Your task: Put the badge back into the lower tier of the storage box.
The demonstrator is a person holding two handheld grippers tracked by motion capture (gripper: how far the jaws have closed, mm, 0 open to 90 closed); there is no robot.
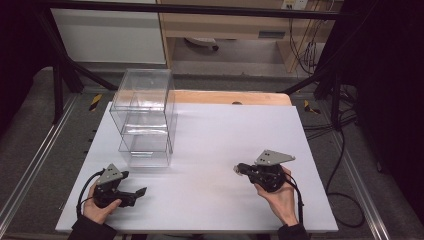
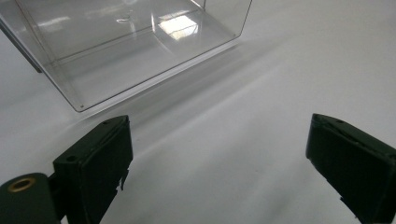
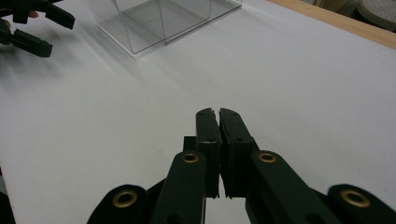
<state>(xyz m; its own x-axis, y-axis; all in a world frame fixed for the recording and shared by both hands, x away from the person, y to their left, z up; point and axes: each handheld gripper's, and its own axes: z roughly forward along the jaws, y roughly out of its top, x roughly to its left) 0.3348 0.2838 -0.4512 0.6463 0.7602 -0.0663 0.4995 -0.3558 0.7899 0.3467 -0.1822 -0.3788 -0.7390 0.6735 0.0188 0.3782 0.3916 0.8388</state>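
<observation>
Holding nothing at either hand. Left gripper (image 1: 140, 192) spread wide, jaws well apart over bare white table (image 1: 210, 150), aimed toward the clear plastic box (image 1: 145, 120); seen from the left gripper view, the box's (image 2: 140, 46) near bottom corner lies just ahead of the open jaws, apart from them, not touched. Right gripper (image 1: 238, 169) pressed closed, jaws flat against each other with nothing between, resting low over the table well to the right of the box; seen again in the right gripper view (image 3: 218, 114), pointing across the white surface toward the box (image 3: 163, 23) far off.

Standing upright at the table's back left, stacked in clear tiers, looking empty inside as far as can be told. Beyond the table, a wooden edge (image 1: 235, 97) and dark frame bars.

Judged by this layout: barely begun. No contact with the box, nothing moved or opened. Approach by the left gripper looks the likely step in hand; grasping and whatever follows all left to do.
</observation>
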